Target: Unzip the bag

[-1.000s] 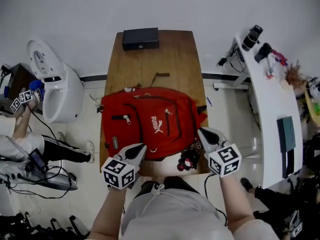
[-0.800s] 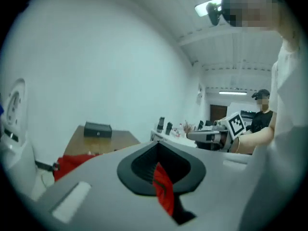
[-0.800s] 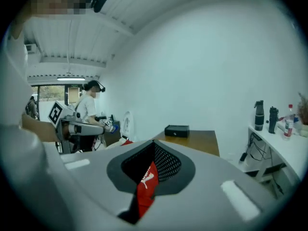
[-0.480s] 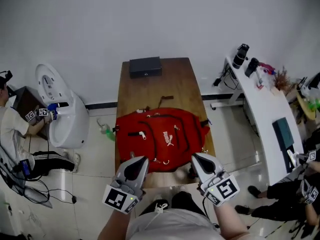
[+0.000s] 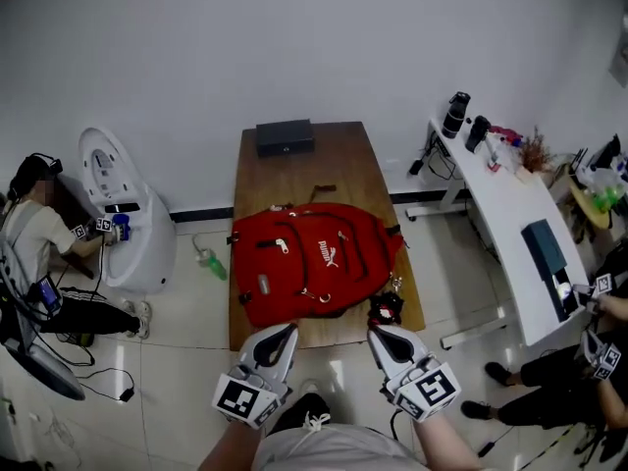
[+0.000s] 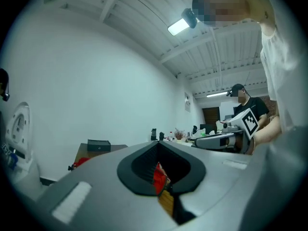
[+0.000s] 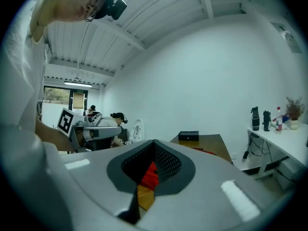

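Two tools waiting: left gripper and right gripper hovering pinched together, holding nothing, near red Puma backpack; zippers looking closed, unzipping seemingly all remaining.

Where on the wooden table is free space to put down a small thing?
The widest bare wood on the table lies between the black box and the red backpack. A narrow strip runs along the near edge. The near right corner is crowded by a dark trinket.
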### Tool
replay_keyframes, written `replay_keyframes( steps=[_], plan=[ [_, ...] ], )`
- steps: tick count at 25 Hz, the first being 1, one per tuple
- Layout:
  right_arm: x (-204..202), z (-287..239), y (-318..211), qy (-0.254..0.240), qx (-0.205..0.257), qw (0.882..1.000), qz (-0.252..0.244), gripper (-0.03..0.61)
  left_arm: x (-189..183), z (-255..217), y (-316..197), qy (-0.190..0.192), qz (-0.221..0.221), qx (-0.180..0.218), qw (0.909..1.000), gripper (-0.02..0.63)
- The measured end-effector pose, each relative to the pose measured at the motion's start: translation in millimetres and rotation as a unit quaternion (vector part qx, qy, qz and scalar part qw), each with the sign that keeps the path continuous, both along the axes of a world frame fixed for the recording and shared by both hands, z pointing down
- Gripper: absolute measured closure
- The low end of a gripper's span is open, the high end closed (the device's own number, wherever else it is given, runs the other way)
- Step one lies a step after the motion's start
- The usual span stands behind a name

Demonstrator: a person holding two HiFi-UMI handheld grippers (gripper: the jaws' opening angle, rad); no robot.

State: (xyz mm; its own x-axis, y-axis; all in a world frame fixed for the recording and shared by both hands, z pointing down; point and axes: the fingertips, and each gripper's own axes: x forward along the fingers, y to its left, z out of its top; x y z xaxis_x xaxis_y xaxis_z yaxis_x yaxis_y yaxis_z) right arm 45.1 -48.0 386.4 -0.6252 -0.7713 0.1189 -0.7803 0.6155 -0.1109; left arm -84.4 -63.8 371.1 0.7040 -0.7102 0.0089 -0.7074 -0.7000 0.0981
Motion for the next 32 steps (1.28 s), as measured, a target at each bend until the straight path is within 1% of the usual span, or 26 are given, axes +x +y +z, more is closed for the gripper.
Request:
replay_keyframes(
  steps=[5, 10, 15, 20, 25, 32],
  plan=[
    [10.4, -0.7, 69.6, 0.009, 0.001, 1.0, -0.012, 0.572, 9.7, -11.6, 74.1, 0.017, -0.036, 0.014, 0.9991, 0.607],
    [20.7, -1.8, 141.8, 0.015, -0.001, 1.0, -0.026, 0.572, 29.9, -14.3, 155.4, 0.024, -0.044, 0.013, 0.9987, 0.607],
    [23.2, 0.5, 188.7, 0.014, -0.007, 0.999, -0.037, 0.572, 35.9, -10.8, 207.2, 0.023, -0.056, 0.005, 0.9982, 0.607],
    [11.2, -10.7, 200.1, 0.014, 0.003, 0.999, -0.043, 0.572, 28.4, -15.4, 220.7, 0.012, -0.054, 0.006, 0.9984, 0.607],
    [-0.4, -18.1, 201.5, 0.016, 0.013, 0.999, -0.031, 0.572, 19.0, -19.2, 220.3, 0.011, -0.043, 0.01, 0.999, 0.607],
    [-17.5, -17.8, 202.1, 0.02, 0.01, 0.999, -0.024, 0.572, 7.3, -25.1, 217.0, 0.008, -0.036, 0.012, 0.9993, 0.607]
  ],
)
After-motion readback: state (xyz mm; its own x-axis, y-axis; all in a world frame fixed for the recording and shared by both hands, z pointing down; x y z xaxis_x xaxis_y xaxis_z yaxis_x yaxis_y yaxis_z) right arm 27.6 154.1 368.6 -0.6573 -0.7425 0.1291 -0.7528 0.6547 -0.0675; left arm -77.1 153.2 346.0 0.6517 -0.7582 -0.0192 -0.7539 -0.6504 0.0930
